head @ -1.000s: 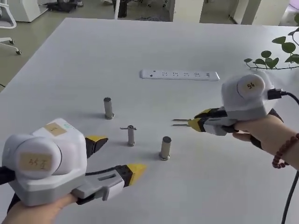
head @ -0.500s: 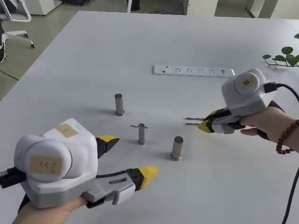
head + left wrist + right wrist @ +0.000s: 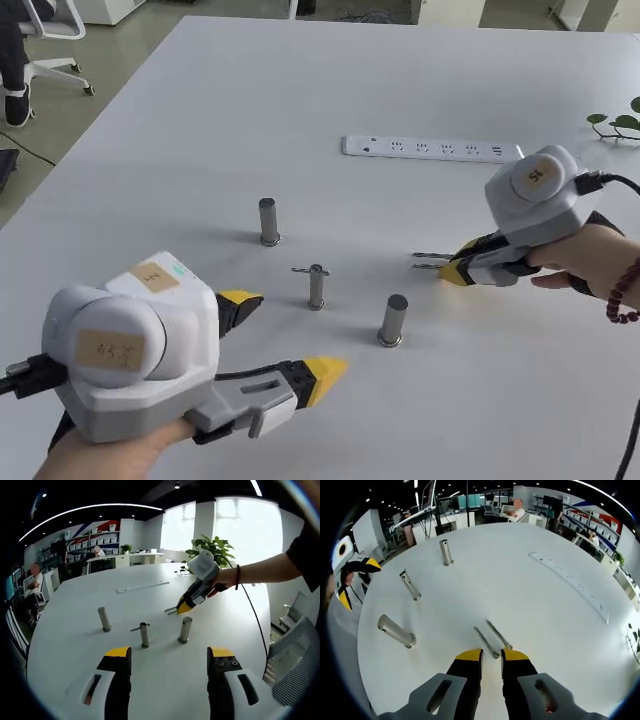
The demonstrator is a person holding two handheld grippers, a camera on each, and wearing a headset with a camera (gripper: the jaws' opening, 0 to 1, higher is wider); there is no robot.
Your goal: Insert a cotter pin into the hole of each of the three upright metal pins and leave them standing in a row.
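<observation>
Three upright metal pins stand on the white table: the far pin, the middle pin with a cotter pin through its top, and the near pin, whose top is bare. My right gripper hovers right of the near pin, shut on a cotter pin whose two legs point left toward the pins. In the right gripper view the cotter pin sticks out from the pinched jaws. My left gripper is open with nothing between its jaws, low at the front left, facing the middle pin.
A white power strip lies at the back of the table. A leafy plant pokes in at the right edge. An office chair stands beyond the table's left edge. Bare table surrounds the pins.
The head view has shifted, moving the whole picture right. Neither gripper has visibly moved relative to the pins, and the right one still holds the cotter pin.
</observation>
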